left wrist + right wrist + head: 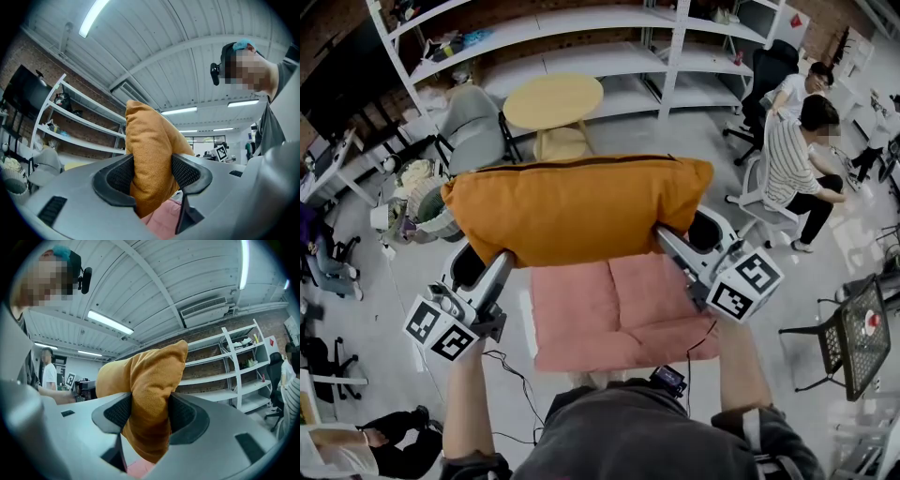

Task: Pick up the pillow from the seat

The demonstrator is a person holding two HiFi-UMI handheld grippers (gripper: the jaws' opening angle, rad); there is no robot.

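Pillow (pixel 577 208), orange and plump, is being held up in front of the person, stretching lengthwise between both tools, with its dark zip seam running along the top edge. The left tool (pixel 502 264) is pinching the pillow's lower left corner, its jaws standing fairly wide apart with the black ribbed pads pressing into the fabric from both sides. The right tool (pixel 667 240) is gripping the lower right corner in the same way, its jaws parted round a thick fold of the cloth. Both tools are pointing roughly level, away from the person. Below the pillow the pink seat (pixel 623 323) is showing, with the pillow covering its far part in the head view. Beyond them a round wooden table (pixel 553 101), a grey chair (pixel 473 127) and white shelving (pixel 581 37) are standing on the floor, and two people (pixel 797 155) are sitting at the right.
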